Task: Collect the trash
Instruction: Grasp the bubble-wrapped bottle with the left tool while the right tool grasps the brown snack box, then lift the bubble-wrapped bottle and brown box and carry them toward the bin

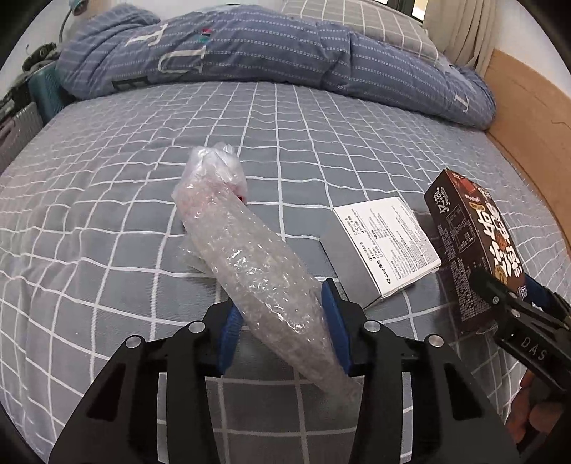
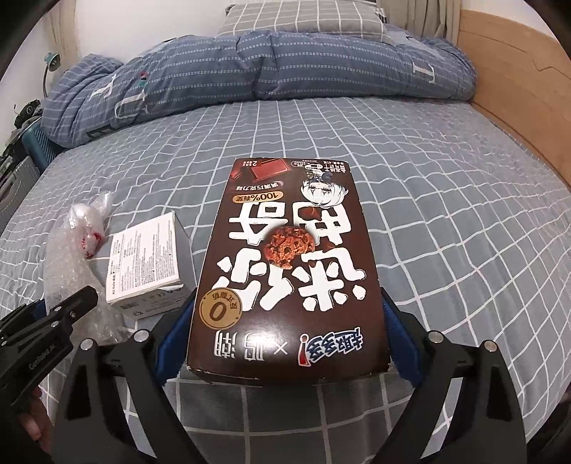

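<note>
A roll of clear bubble wrap (image 1: 249, 257) lies slanted on the grey checked bed sheet (image 1: 107, 214), its near end between the blue pads of my left gripper (image 1: 282, 317), which is shut on it. My right gripper (image 2: 285, 321) is shut on a brown cookie box (image 2: 289, 264), pads pressed against its two long sides. The left wrist view shows that box (image 1: 467, 242) tilted and raised off the sheet in the right gripper (image 1: 510, 289). A small white box (image 1: 389, 242) rests on the sheet between the wrap and the cookie box. In the right wrist view, the left gripper (image 2: 60, 310) sits beside the wrap (image 2: 67, 257).
A bunched blue quilt (image 1: 249, 53) runs across the far side of the bed, with a checked pillow (image 2: 303, 18) behind it. A wooden bed frame (image 1: 528, 114) borders the right side. A teal case and dark clutter (image 1: 39, 92) stand off the left edge.
</note>
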{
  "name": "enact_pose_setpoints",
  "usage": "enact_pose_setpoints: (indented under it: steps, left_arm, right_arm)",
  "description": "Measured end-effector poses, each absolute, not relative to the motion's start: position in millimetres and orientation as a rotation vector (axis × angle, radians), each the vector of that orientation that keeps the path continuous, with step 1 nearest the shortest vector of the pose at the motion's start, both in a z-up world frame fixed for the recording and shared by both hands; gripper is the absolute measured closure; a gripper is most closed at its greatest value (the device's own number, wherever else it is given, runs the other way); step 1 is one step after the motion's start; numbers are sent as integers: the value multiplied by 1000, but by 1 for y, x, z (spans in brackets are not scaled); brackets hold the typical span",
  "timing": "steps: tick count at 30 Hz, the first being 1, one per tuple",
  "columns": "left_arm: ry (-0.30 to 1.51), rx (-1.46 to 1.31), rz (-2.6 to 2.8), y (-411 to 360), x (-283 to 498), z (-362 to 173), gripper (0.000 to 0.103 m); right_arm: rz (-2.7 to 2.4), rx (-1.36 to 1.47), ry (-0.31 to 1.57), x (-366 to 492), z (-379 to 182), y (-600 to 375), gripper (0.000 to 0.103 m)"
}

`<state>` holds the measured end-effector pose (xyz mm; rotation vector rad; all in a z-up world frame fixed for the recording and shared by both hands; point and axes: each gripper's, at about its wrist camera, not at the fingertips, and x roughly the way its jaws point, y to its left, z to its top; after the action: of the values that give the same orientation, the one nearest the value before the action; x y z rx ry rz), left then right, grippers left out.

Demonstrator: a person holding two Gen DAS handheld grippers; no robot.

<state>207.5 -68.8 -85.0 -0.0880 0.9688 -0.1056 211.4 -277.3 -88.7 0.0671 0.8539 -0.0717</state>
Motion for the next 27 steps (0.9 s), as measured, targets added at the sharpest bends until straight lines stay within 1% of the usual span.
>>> enact_pose_setpoints:
  steps: [10,19,27]
  left_arm:
    - [941,-60,-92,-58,198,-63,60]
    - [917,-45,-67,-47,173,-48,60]
    - [882,-38,-64,-44,147,-36,60]
  right_arm:
    - [-53,35,812,195,-69,-267,15]
    - [-30,-2,733,161,-43,-251,15]
    - [-8,4,705,138,-31,-240,15]
